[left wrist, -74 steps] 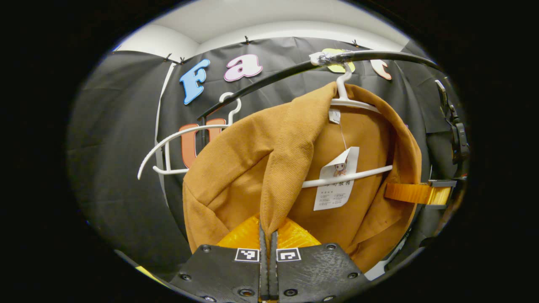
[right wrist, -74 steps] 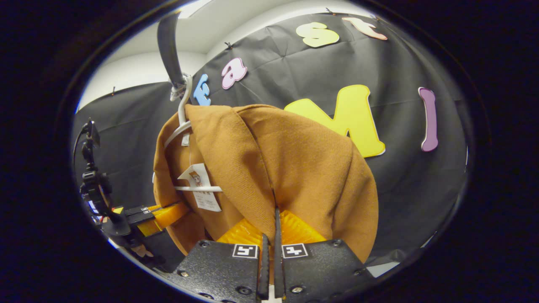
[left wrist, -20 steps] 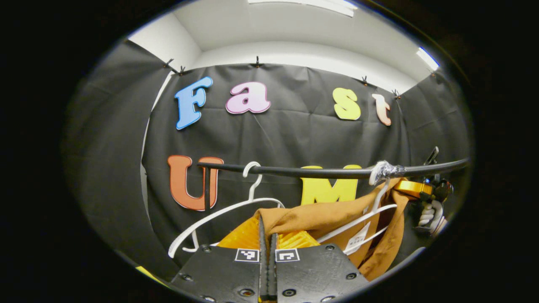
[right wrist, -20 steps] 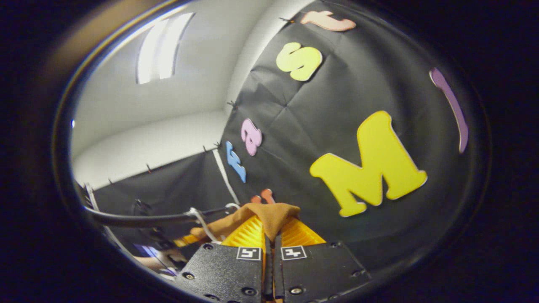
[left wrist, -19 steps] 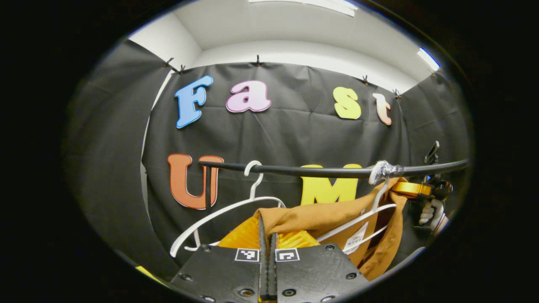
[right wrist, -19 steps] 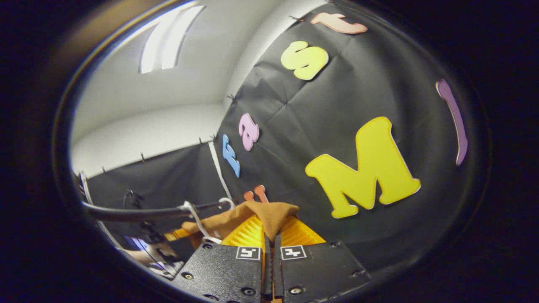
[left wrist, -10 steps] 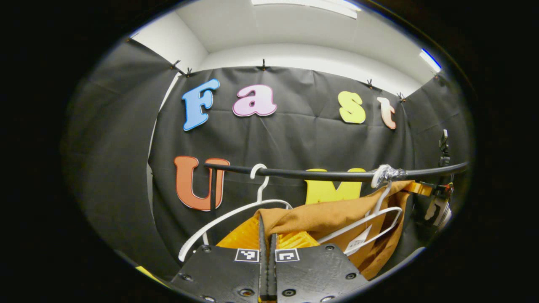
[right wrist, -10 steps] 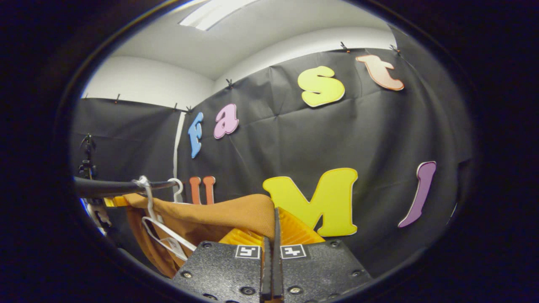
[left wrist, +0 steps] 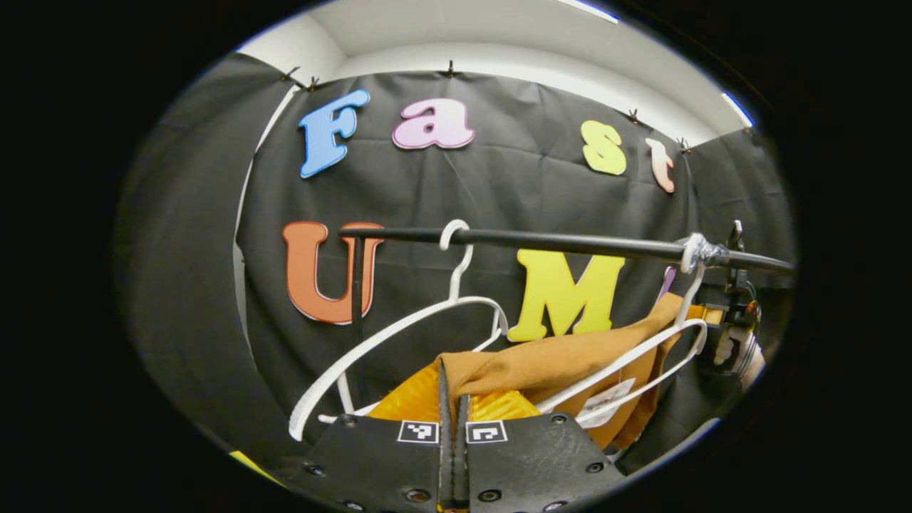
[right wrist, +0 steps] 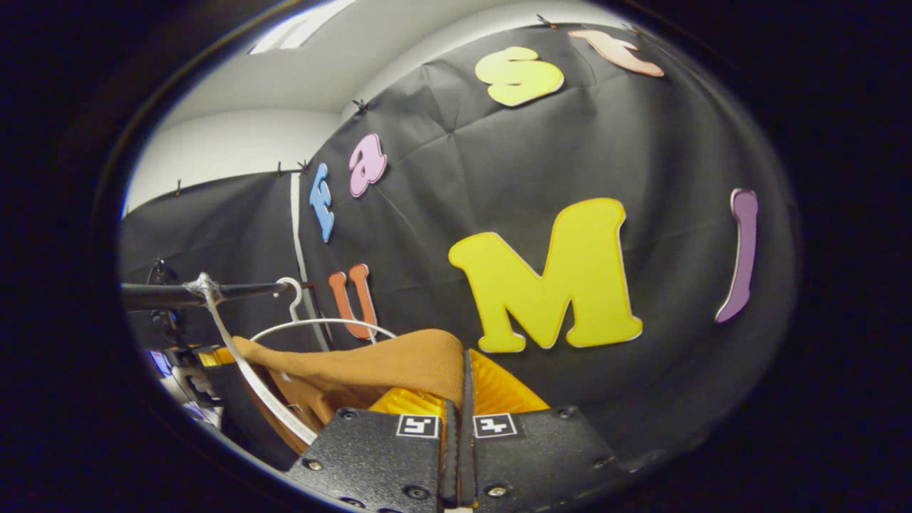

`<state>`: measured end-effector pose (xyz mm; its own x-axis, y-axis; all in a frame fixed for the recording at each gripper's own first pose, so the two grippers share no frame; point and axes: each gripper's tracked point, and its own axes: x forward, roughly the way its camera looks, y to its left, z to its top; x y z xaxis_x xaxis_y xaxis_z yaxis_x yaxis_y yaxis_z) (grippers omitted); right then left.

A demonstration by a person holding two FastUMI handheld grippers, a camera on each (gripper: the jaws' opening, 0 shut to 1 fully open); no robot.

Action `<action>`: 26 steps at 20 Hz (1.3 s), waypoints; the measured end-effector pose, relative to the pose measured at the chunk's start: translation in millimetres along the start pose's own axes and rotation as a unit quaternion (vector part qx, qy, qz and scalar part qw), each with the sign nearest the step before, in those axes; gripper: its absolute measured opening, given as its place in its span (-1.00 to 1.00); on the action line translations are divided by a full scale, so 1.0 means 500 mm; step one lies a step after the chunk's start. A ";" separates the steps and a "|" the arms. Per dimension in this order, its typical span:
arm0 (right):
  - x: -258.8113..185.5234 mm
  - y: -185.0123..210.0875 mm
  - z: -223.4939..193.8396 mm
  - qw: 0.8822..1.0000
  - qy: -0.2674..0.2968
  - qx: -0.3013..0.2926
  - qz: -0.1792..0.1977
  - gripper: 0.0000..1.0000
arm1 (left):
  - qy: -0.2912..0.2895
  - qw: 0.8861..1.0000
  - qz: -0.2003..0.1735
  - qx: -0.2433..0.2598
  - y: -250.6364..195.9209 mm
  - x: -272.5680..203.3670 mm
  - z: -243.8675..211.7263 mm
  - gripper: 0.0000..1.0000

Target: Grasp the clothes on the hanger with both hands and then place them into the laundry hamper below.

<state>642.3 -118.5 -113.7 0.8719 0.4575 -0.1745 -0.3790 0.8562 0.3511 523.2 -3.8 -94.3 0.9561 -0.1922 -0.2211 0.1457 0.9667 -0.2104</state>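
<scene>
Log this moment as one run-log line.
stage: lifting off hanger | left tongs: shut on brown garment | right tongs: shut on brown garment | white hanger: on rail | hamper: unseen

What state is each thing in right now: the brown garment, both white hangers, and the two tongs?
Brown cloth garment: pinched at both ends, stretched between the tongs, partly draped on its hanger.
White plastic hanger with the garment: hooked on the black rail, tilted.
Bare white plastic hanger: hooked on the rail, nothing on it.
Left tongs: shut on the garment.
Right tongs: shut on the garment.
</scene>
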 end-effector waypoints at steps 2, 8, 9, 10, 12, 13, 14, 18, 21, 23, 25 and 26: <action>0.016 -0.001 -0.038 0.998 0.024 0.050 0.030 -0.91 | 0.013 1.000 -0.002 -0.014 0.004 0.007 -0.028 -1.00; 0.051 -0.005 -0.097 0.967 0.056 0.222 0.111 -0.92 | 0.015 0.994 -0.056 -0.094 -0.013 0.013 -0.062 -0.99; 0.055 -0.008 -0.112 0.963 0.064 0.235 0.116 -0.91 | 0.022 0.992 -0.065 -0.110 -0.013 0.016 -0.069 -0.92; 0.062 -0.011 -0.127 0.958 0.075 0.254 0.114 -0.91 | 0.030 0.990 -0.068 -0.121 -0.012 0.017 -0.079 -1.00; 0.072 -0.017 -0.154 0.949 0.084 0.281 0.113 -0.92 | 0.045 0.989 -0.065 -0.126 -0.012 0.015 -0.113 -0.91; 0.072 -0.013 -0.162 0.942 0.087 0.300 0.121 -0.92 | 0.042 0.987 -0.069 -0.136 -0.011 0.009 -0.118 -0.99; 0.065 -0.003 -0.161 0.933 0.082 0.326 0.133 -0.91 | 0.028 0.984 -0.074 -0.157 -0.009 -0.001 -0.111 -1.00; 0.068 0.009 -0.180 0.917 0.092 0.357 0.151 -0.92 | 0.024 0.976 -0.078 -0.203 -0.013 0.003 -0.117 -0.91; 0.051 0.009 -0.172 0.900 0.084 0.394 0.168 -0.91 | 0.021 0.970 -0.091 -0.227 -0.021 -0.006 -0.123 -1.00; 0.045 0.019 -0.184 0.886 0.090 0.417 0.181 -0.92 | 0.018 0.961 -0.103 -0.256 -0.029 -0.016 -0.129 -0.99; 0.031 0.022 -0.195 0.867 0.091 0.447 0.199 -0.91 | 0.017 0.949 -0.125 -0.288 -0.045 -0.018 -0.143 -1.00; 0.028 0.019 -0.201 0.858 0.091 0.463 0.204 -0.92 | 0.018 0.942 -0.133 -0.307 -0.053 -0.021 -0.151 -1.00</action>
<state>619.6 -79.8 -205.1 0.6305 0.7758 0.0249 -0.1577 0.0966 0.9827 490.2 -40.2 -158.4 0.8955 -0.4305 -0.1130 0.1942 0.6063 -0.7712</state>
